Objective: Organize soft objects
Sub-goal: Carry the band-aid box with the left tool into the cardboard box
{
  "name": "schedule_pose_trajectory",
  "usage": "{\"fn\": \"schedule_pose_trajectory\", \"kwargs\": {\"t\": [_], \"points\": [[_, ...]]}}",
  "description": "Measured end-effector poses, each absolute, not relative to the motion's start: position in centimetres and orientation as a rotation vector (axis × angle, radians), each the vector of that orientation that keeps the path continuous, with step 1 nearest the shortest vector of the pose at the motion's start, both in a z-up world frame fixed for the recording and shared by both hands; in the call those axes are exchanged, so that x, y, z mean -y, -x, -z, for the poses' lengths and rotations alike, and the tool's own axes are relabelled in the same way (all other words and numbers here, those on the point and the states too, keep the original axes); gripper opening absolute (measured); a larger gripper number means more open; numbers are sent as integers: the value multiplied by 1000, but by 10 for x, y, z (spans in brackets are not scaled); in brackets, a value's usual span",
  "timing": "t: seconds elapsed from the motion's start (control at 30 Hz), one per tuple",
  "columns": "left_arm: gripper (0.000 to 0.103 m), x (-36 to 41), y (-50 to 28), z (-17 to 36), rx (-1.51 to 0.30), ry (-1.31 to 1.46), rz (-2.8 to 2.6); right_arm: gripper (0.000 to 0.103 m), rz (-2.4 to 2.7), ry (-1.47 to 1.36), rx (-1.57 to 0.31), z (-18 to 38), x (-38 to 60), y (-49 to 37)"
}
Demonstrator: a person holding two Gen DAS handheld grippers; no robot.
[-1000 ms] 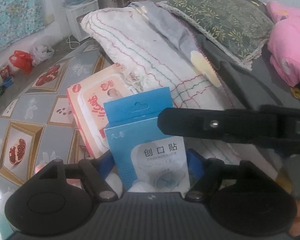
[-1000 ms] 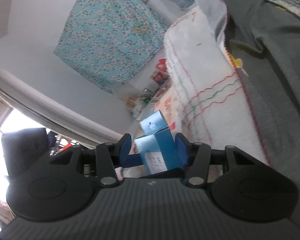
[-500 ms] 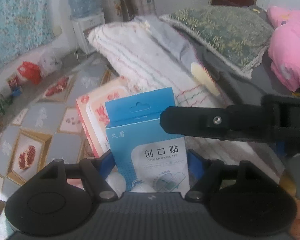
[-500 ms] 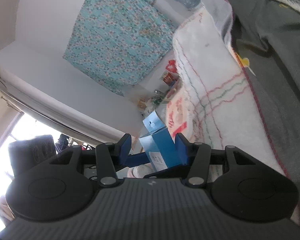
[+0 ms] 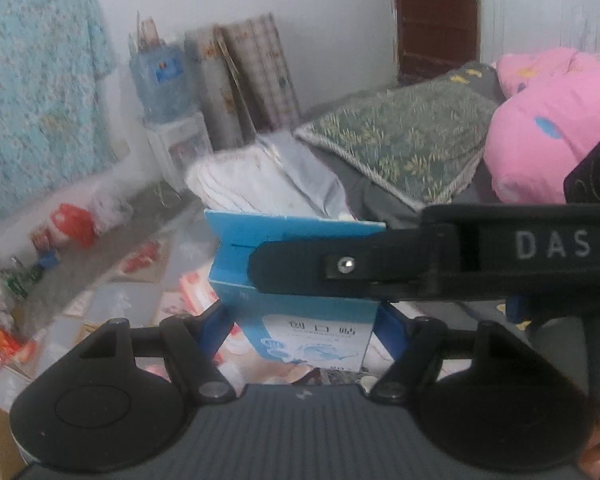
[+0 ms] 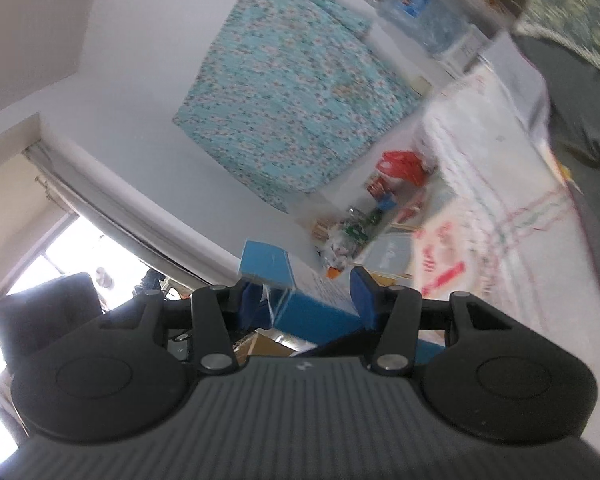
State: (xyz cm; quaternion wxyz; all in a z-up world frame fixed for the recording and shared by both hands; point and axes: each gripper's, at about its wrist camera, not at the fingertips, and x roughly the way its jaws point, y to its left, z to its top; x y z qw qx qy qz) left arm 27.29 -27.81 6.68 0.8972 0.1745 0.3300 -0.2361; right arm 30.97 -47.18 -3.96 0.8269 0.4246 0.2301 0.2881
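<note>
A blue box of plasters (image 5: pixel 300 300) with Chinese print stands upright between my left gripper's (image 5: pixel 302 320) blue pads, which are shut on its sides. A black finger (image 5: pixel 340 266) of my right gripper crosses the box's front from the right. In the right wrist view the same box (image 6: pixel 296 292) sits between my right gripper's (image 6: pixel 306 298) pads; the jaws stand wider than the box, and I cannot tell if both pads touch it. A white towel with red and green stitching (image 5: pixel 244 184) lies behind on the bed.
A green patterned pillow (image 5: pixel 400 140) and a pink quilt (image 5: pixel 548 128) lie on the bed at the right. A pink wipes pack (image 6: pixel 440 264), red bags (image 5: pixel 72 224) and clutter lie on the tiled floor at the left. A water dispenser (image 5: pixel 168 120) stands by the wall.
Both grippers have lifted and tilted up with the blue box; the floor and wipes pack dropped lower in view. The right gripper's jaws have spread wider around the box.
</note>
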Motion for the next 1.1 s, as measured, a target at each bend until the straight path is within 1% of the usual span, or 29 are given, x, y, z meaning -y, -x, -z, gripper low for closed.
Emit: {"fn": "schedule_pose_trajectory", "kwargs": {"t": [0.23,0.5,0.63,0.77,0.9,1.1], "points": [[76,242,-238,-107,-614,-328,467,49,-654,-835,-444,-17,440,-276],[76,166,-205,-140,-581,-243,401,49,-746,-753,-460,-75,371,-250],[76,116,-190,-147,-585,-199,348,55,-810,-714,-498,-98,317,-244],[76,63,-179,-151,-601,-151,270,60,-879,-661,-561,-114,254,-242],[76,3,-177,-146,-647,-71,190,62,-959,-611,-636,-123,186,-243],[76,-76,-192,-122,-765,55,93,63,-1003,-568,-776,-110,96,-253]]}}
